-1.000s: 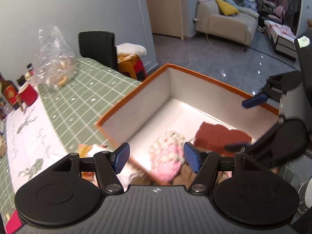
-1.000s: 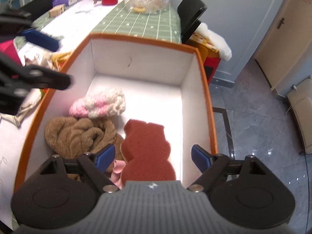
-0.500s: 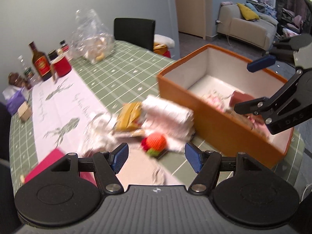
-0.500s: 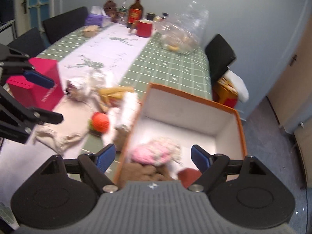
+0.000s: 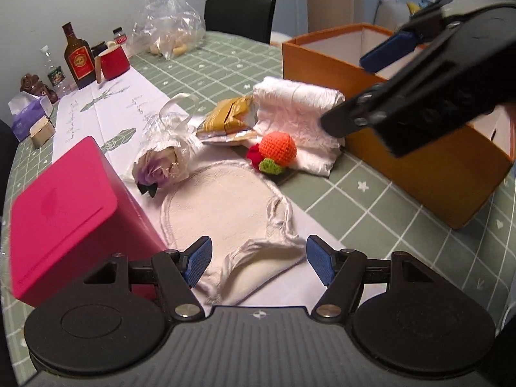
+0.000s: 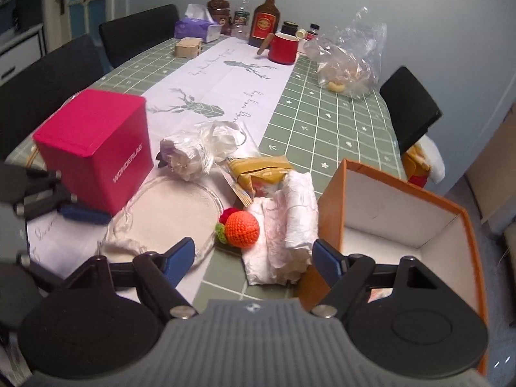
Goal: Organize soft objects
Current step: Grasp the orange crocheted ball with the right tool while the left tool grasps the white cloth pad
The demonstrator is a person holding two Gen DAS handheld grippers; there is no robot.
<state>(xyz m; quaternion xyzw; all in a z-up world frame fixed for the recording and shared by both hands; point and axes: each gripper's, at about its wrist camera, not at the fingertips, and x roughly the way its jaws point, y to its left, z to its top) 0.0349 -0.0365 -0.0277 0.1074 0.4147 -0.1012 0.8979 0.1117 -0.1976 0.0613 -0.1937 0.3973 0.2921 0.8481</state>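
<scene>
The pink box (image 5: 64, 213) walls off the left and the orange box (image 5: 403, 148) the right; between them lie a flat cream cloth (image 5: 225, 206), a crocheted orange ball (image 6: 242, 229) and a crumpled white towel (image 6: 290, 222). The counter (image 6: 325, 119) beyond is bare up to the plastic bag (image 6: 348, 61) and bottles (image 6: 265, 19).

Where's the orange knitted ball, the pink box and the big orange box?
orange knitted ball (image 6: 242, 228), right wrist view, middle of its round body.
pink box (image 6: 96, 161), right wrist view, its front face near the lettering.
big orange box (image 5: 419, 164), left wrist view, its outer side wall.
</scene>
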